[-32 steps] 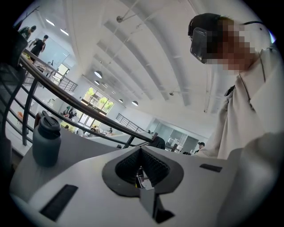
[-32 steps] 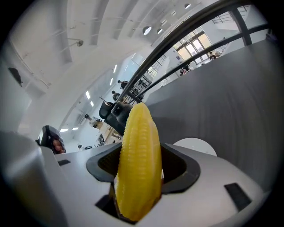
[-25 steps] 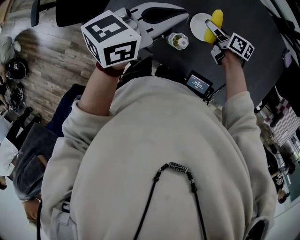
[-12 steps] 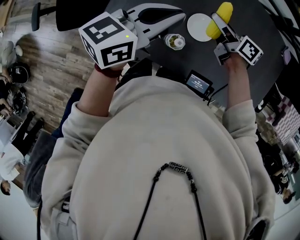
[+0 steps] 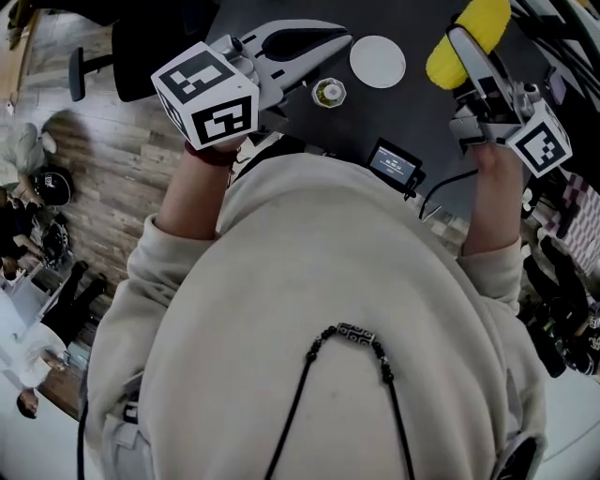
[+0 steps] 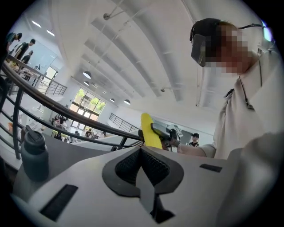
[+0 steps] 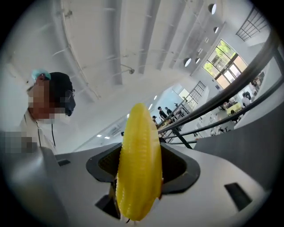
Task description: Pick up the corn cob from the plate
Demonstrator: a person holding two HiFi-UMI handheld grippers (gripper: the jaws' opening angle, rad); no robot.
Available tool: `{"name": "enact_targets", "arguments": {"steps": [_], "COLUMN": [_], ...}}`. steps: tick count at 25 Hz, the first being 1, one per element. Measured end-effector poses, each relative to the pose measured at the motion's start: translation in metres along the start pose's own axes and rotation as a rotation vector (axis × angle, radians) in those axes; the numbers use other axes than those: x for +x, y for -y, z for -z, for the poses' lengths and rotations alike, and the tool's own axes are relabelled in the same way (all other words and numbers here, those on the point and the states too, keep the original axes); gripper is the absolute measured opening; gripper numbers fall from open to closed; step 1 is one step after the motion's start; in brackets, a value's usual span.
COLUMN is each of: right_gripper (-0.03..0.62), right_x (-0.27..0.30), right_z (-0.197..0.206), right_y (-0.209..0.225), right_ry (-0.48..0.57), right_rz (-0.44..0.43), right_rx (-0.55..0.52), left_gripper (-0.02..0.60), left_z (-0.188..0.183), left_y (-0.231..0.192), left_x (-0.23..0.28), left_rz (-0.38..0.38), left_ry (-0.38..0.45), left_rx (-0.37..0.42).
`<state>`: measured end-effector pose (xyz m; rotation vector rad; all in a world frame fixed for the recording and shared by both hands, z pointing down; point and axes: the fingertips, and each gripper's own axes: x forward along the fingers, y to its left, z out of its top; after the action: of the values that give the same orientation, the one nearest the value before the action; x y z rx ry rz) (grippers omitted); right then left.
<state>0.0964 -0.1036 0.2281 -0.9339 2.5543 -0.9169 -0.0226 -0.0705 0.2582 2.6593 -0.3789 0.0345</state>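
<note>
The yellow corn cob (image 5: 480, 28) is up in the air, off the white plate (image 5: 378, 61), which lies bare on the dark table. My right gripper (image 5: 466, 49) is shut on the cob, to the right of the plate. In the right gripper view the cob (image 7: 140, 177) stands upright between the jaws of that gripper (image 7: 141, 148) and hides most of them. My left gripper (image 5: 343, 35) hovers left of the plate with jaws closed and nothing in them. The left gripper view shows that gripper (image 6: 142, 150) pointing at the lifted cob (image 6: 150, 132).
A small round jar (image 5: 329, 92) stands on the dark table (image 5: 412, 112) between my left gripper and the plate. A small screen device (image 5: 394, 164) with a cable sits at the table's near edge. A dark bottle (image 6: 34, 153) shows in the left gripper view.
My right gripper has lifted the corn cob off the plate and carried it up and to the right. The plate is now bare. The left gripper has barely moved.
</note>
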Motion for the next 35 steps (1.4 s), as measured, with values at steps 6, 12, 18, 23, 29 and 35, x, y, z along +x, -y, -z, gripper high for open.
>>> {"name": "enact_targets", "arguments": {"steps": [6,12,18,23,29,35], "right_gripper": [0.259,0.259,0.259,0.259,0.259,0.259], "right_x": [-0.020,-0.039,-0.060,-0.082,-0.094,-0.073], "right_z": [-0.025,-0.033,-0.035,-0.034,-0.021,-0.032], "right_y": [-0.052,-0.091,-0.102,-0.102,-0.098,-0.104], "right_ry": [0.092,0.134,0.197,0.226,0.247,0.234], "right_rz": [-0.072,-0.115,-0.125,-0.101,-0.088,-0.081], "right_rx": [-0.026,-0.076,-0.107,-0.124,-0.147,-0.158], "left_gripper": [0.003,0.003,0.003,0.003,0.003,0.003], "left_z": [-0.009,-0.016,-0.008,-0.008,0.004,-0.013], "left_y": [0.018,0.036,0.045,0.056,0.059,0.050], "left_x": [0.005,0.008,0.016,0.032,0.040,0.035], "left_rz": [0.047,0.088,0.145,0.188,0.223,0.236], "left_ry": [0.003,-0.010,-0.029,-0.047,-0.066,-0.060], "left_rx": [0.042,0.075,0.070,0.095,0.124,0.118]}}
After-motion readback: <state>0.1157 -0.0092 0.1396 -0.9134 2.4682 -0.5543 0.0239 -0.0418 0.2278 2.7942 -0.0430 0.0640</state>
